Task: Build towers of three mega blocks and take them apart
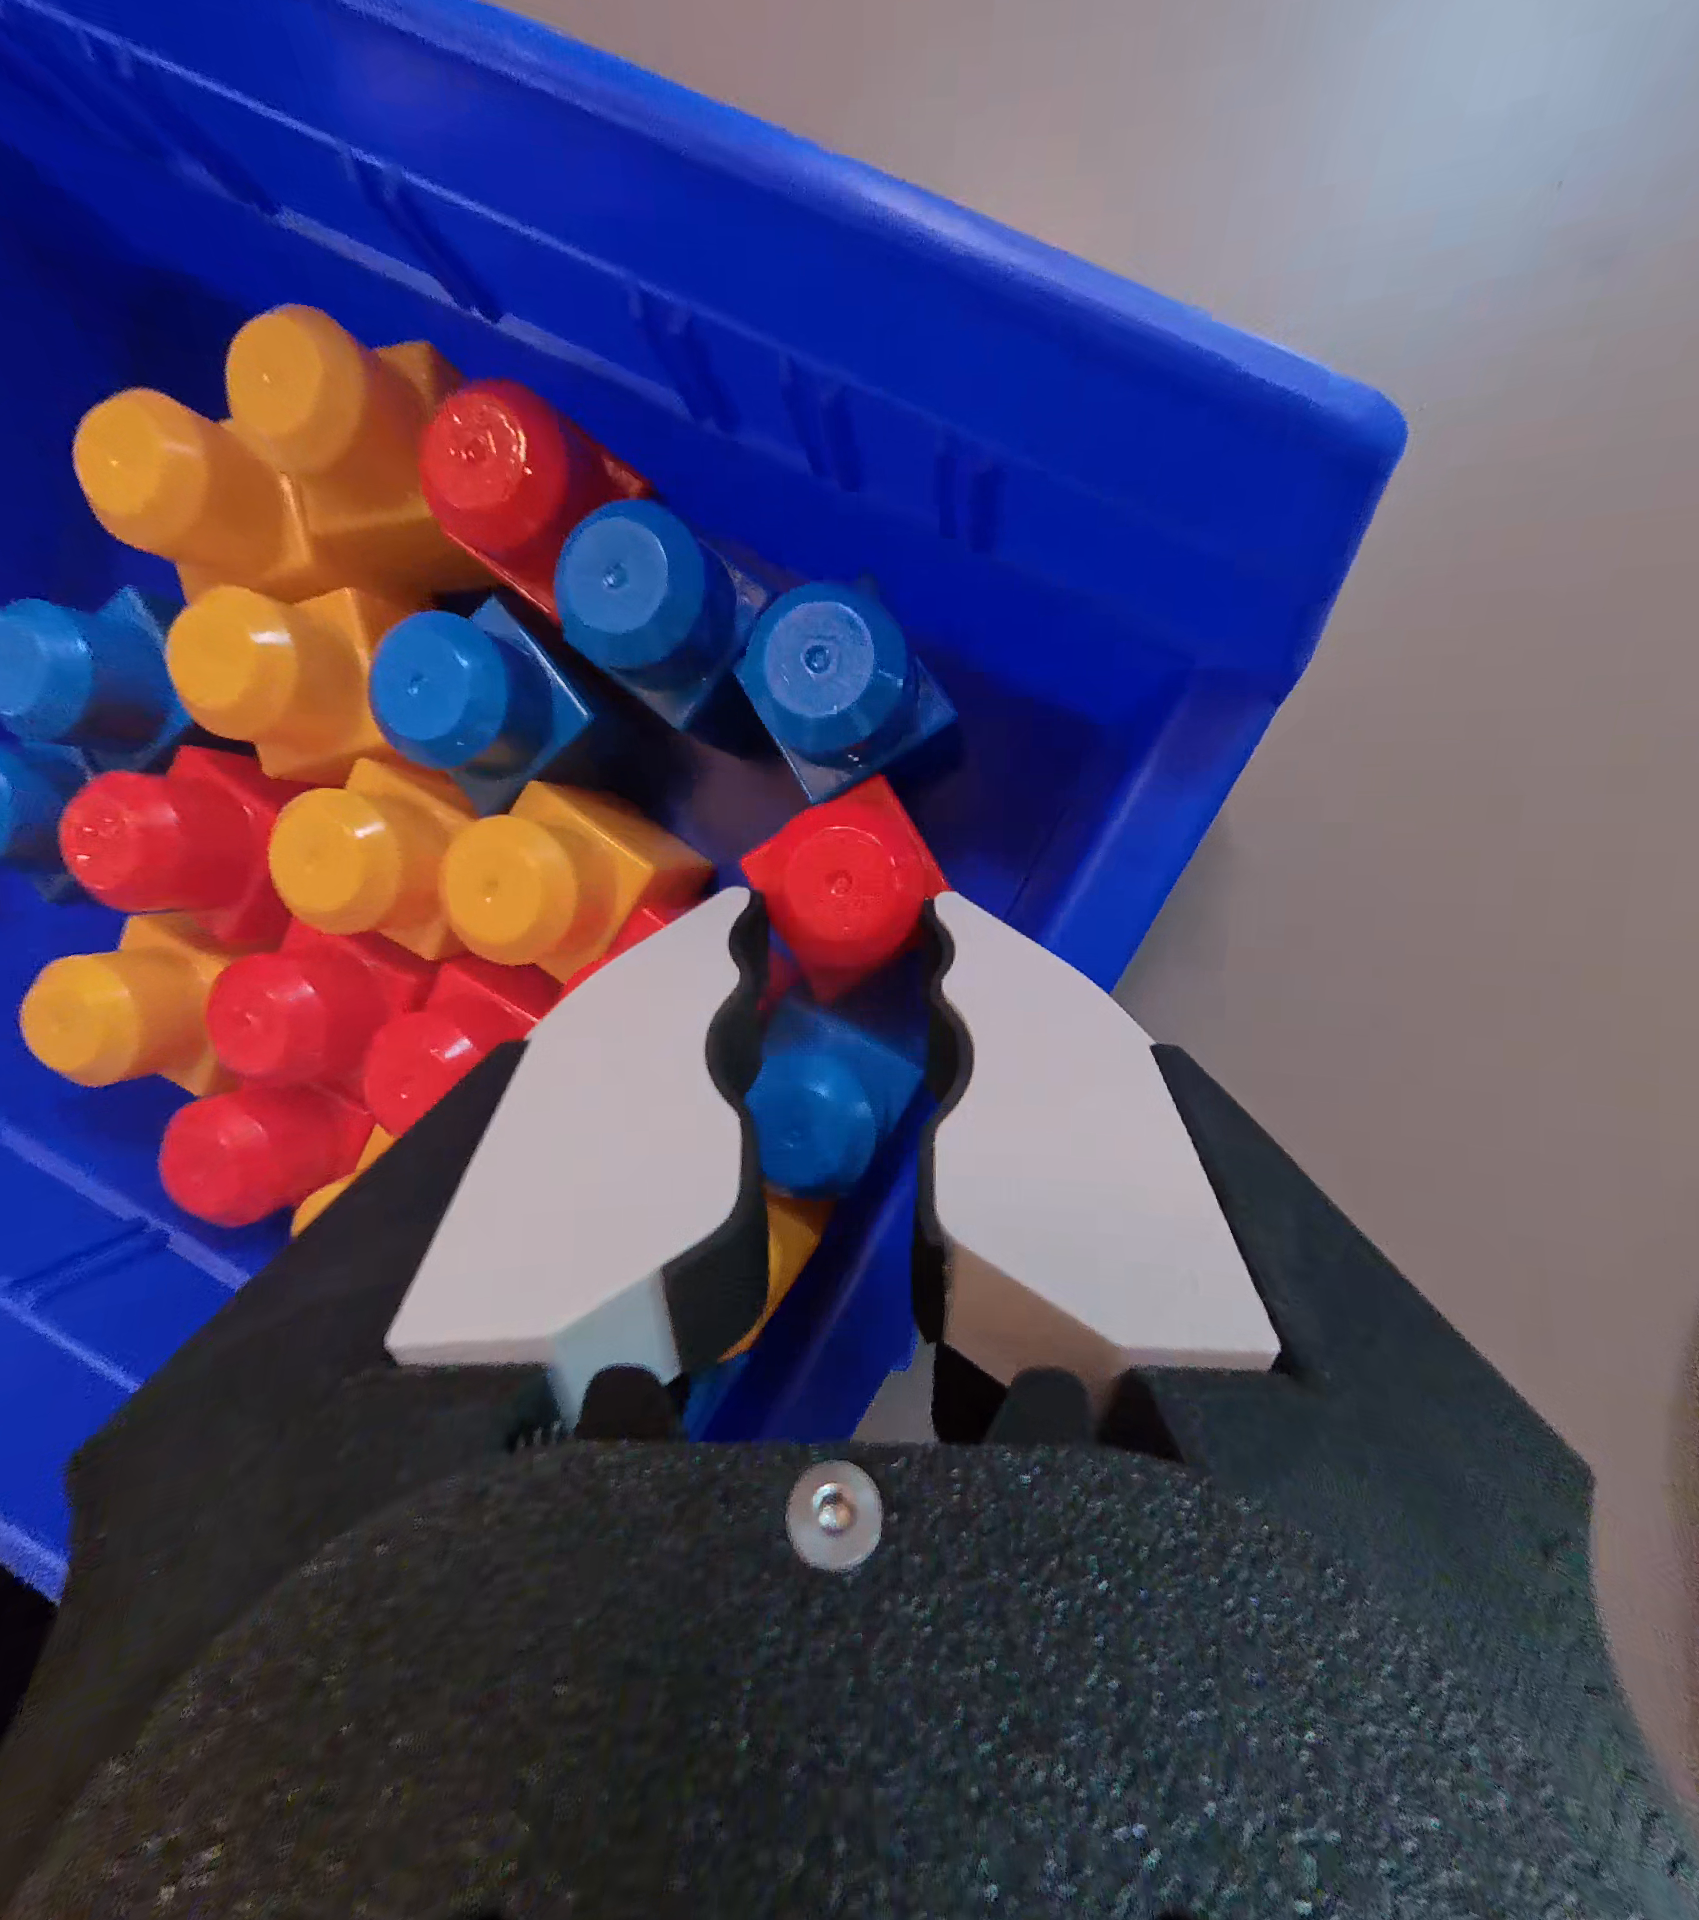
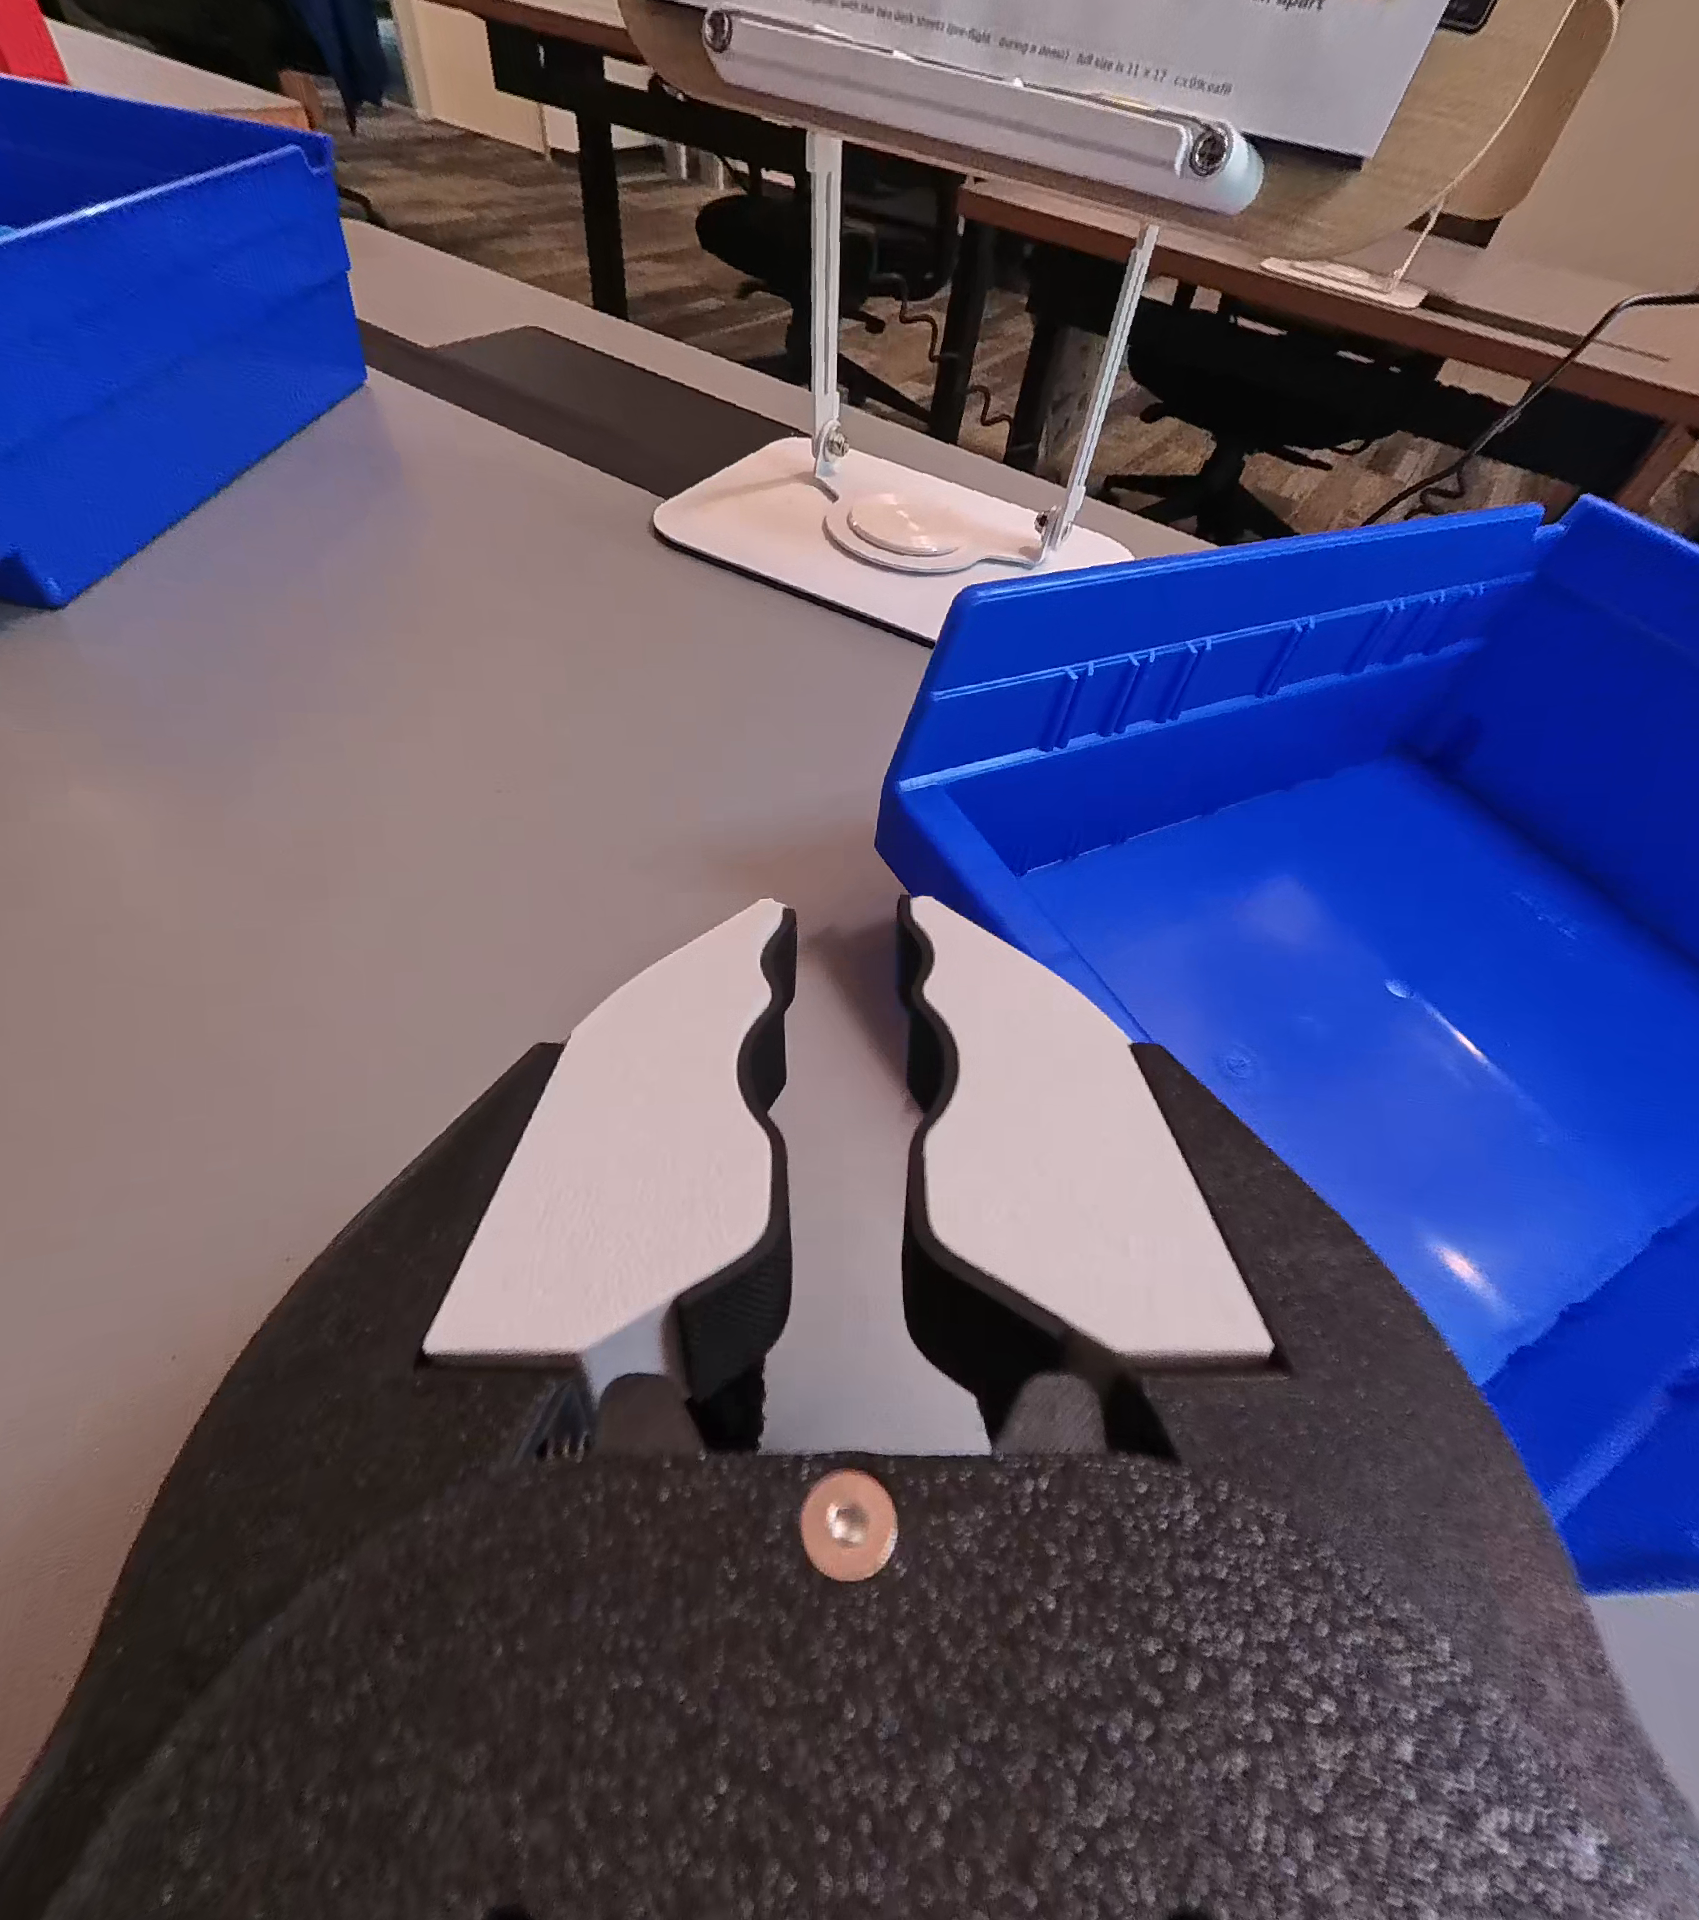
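Leftmost, in the left wrist view: a blue bin sits on a grey table, packed with mega blocks, all studs pointing toward the camera. Yellow blocks cluster at the upper left of the pile, blue blocks run across the middle, and red blocks gather along the lower left. Left gripper reaches down into the bin's near right corner. Its fingertips sit on either side of a red block, the stud framed between them; the pads look to be touching the stud's sides, so the gripper reads as clamped on it (contact on the far side is hard to confirm). Below that, in the gap between the fingers, a single blue block lies in the bin, with a yellow one just under it.

Right wrist view, left edge: the same filled bin stands on the table, a bit of its coloured contents showing over the low front. Centre, farther back: a white stand with thin struts holds a sheet of paper above its base. Right gripper hovers over bare tabletop, fingers parted with a clear gap and nothing between them. Just to its right sits a second blue bin, its floor bare, the near corner almost touching the right finger. Office desks and chairs fill the background.
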`<state>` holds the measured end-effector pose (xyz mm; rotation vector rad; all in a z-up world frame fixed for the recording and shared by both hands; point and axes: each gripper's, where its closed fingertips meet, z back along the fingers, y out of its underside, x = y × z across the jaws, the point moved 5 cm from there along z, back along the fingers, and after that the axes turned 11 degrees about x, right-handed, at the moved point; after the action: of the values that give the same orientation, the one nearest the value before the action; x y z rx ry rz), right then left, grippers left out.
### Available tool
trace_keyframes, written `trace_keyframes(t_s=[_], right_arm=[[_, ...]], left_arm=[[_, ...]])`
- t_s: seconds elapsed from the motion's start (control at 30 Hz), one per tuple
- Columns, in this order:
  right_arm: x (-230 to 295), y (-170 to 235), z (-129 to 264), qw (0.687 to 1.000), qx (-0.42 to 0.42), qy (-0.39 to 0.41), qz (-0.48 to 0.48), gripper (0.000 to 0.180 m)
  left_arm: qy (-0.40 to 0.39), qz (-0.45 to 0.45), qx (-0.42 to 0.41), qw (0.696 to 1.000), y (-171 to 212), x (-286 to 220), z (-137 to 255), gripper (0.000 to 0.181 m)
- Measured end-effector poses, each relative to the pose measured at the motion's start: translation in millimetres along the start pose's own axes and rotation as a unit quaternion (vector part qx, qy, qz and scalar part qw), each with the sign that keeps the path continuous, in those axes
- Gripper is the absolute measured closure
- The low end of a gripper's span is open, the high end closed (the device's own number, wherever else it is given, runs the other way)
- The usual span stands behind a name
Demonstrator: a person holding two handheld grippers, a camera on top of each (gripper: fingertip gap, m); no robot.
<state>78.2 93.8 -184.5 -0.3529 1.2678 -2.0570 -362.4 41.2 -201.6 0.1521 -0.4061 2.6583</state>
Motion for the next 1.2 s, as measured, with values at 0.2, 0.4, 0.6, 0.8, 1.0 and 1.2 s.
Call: trace_keyframes(t_s=[0.2, 0.4, 0.6, 0.8, 1.0, 1.2], right_arm=[[15.0, -8.0, 4.3, 0.998, -0.028, -0.037, 0.032, 0.162], [91.2, -37.0, 15.6, 0.966, -0.059, -0.21, 0.14, 0.15], [165.0, -35.2, 18.3, 0.876, 0.006, -0.446, 0.185, 0.125], [184.0, -18.8, 13.7, 0.841, 0.041, -0.503, 0.192, 0.142], [160.2, -28.5, 10.5, 0.882, -0.006, -0.438, 0.172, 0.143], [109.6, -15.4, -10.6, 0.931, 0.001, -0.336, 0.144, 0.143]], left_arm=[[-0.02, -0.018, -0.131, 0.991, -3.0, -8.8, 49.5, 0.154], [0.14, -0.195, -0.256, 0.936, -23.0, -94.1, 107.3, 0.153], [0.301, -0.413, -0.265, 0.818, -31.4, -193.7, 95.6, 0.154], [0.347, -0.459, -0.252, 0.778, -41.2, -233.8, 77.2, 0.154], [0.313, -0.354, -0.316, 0.823, -54.4, -197.8, 81.2, 0.149], [0.136, -0.102, -0.381, 0.909, -54.7, -63.7, 74.3, 0.147]])
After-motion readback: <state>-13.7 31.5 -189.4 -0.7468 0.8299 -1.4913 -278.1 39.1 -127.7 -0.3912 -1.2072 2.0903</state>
